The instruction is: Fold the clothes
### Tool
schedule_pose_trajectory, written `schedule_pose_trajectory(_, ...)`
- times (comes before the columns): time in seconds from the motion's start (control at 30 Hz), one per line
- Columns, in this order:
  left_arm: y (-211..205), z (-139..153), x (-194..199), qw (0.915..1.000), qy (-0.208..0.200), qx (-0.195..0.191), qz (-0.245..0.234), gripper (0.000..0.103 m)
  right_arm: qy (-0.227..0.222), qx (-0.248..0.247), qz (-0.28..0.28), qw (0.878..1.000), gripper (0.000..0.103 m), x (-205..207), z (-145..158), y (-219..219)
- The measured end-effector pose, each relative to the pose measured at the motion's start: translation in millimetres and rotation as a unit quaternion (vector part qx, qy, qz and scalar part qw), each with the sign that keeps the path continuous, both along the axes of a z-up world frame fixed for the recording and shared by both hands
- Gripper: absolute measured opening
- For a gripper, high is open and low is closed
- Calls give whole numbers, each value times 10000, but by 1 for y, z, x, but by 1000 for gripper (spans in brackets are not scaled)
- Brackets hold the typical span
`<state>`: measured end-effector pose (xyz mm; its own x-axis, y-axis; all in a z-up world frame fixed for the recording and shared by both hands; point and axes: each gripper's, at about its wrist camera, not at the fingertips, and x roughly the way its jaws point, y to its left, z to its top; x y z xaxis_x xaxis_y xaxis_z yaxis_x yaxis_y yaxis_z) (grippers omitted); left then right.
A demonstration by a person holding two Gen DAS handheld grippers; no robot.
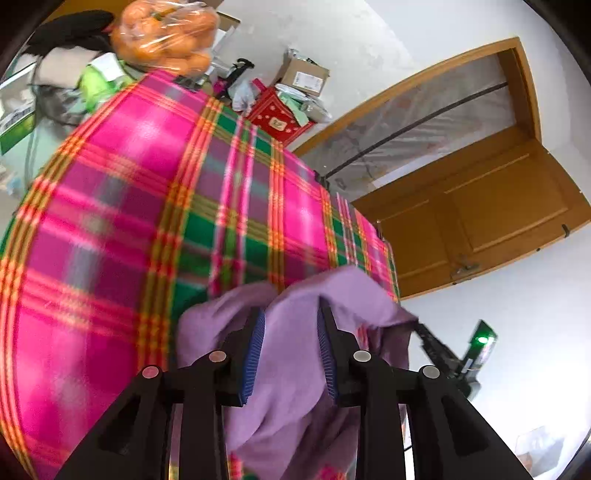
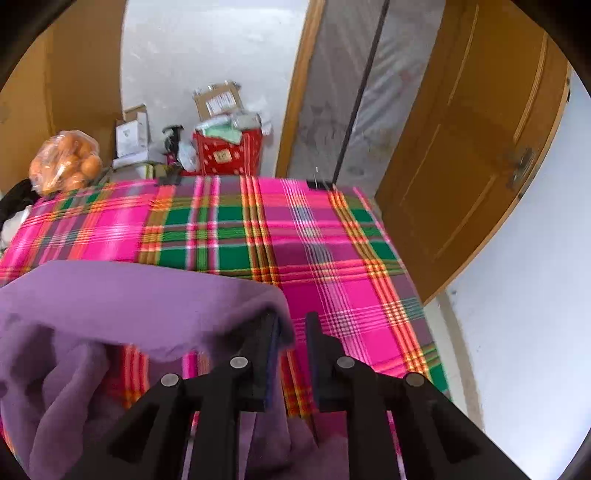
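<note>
A purple garment point(image 1: 295, 354) hangs above the table with the pink, green and orange plaid cloth point(image 1: 147, 206). My left gripper point(image 1: 291, 317) has its jaws apart with a fold of the purple fabric bunched between them. In the right wrist view the same garment point(image 2: 110, 306) drapes to the left over the left finger of my right gripper point(image 2: 291, 325). Its jaws stand a little apart, and the plaid cloth point(image 2: 332, 258) shows through the gap. My right gripper also shows in the left wrist view point(image 1: 461, 358), beyond the garment's right edge.
A bag of oranges point(image 2: 66, 162) sits at the table's far left corner. Cardboard boxes point(image 2: 218, 99) and a red box point(image 2: 227, 151) stand behind the table by the wall. An open wooden door point(image 2: 472, 147) is at the right. Dark clothing point(image 1: 70, 33) lies near the oranges.
</note>
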<state>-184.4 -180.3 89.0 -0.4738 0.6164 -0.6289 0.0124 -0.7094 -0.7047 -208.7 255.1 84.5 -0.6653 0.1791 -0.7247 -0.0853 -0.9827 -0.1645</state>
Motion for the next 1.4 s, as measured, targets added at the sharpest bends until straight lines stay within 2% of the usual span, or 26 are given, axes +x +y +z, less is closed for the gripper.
schedule_pose_trajectory(0.03, -5, -2, 9, 10000, 13, -15, 14, 37, 149, -35, 80, 9999, 19, 12, 8, -4)
schedule_pose_trajectory(0.13, -18, -13, 30, 10000, -58, 16, 60, 38, 552, -380, 479, 9966, 26, 57, 25, -23)
schedule_pose_trajectory(0.27, -31, -27, 59, 9998, -124, 119, 115, 38, 776, -829, 1296, 9850, 29, 113, 28, -64)
schedule_pose_trajectory(0.4, -36, -41, 87, 9994, -179, 279, 111, 42, 590, -1198, 2157, 9673, 32, 157, 5, -115)
schedule_pose_trajectory(0.5, -37, -51, 104, 9988, -264, 404, 96, 43, 390, -999, 2595, 9598, 32, 176, -19, -154)
schedule_pose_trajectory(0.6, -37, -61, 117, 9981, -359, 503, 80, 43, 126, -802, 2911, 9532, 34, 186, -45, -185)
schedule_pose_trajectory(0.7, -35, -70, 128, 9974, -430, 564, 92, 43, -157, -829, 3102, 9469, 39, 185, -63, -200)
schedule_pose_trajectory(0.77, -34, -75, 134, 9970, -481, 593, 95, 43, -327, -593, 3107, 9481, 41, 179, -77, -209)
schedule_pose_trajectory(0.9, -29, -85, 139, 9965, -580, 602, 27, 43, -386, -191, 3064, 9509, 41, 174, -92, -222)
schedule_pose_trajectory(1.03, -26, -92, 141, 9958, -675, 617, -20, 43, -398, -112, 2771, 9600, 41, 163, -97, -220)
schedule_pose_trajectory(1.1, -24, -94, 141, 9953, -716, 653, -36, 43, -397, -157, 2670, 9628, 30, 157, -97, -219)
schedule_pose_trajectory(1.13, -23, -95, 141, 9949, -733, 692, -41, 43, -392, -262, 2642, 9633, 14, 157, -96, -217)
schedule_pose_trajectory(1.17, -22, -96, 141, 9945, -749, 731, -59, 43, -387, -378, 2616, 9637, 7, 157, -95, -214)
schedule_pose_trajectory(1.27, -16, -101, 141, 9925, -837, 879, -142, 43, -306, -717, 2617, 9620, 6, 160, -86, -207)
schedule_pose_trajectory(1.4, -9, -108, 139, 9883, -961, 1171, -194, 43, -198, -1425, 2762, 9503, 5, 170, -61, -195)
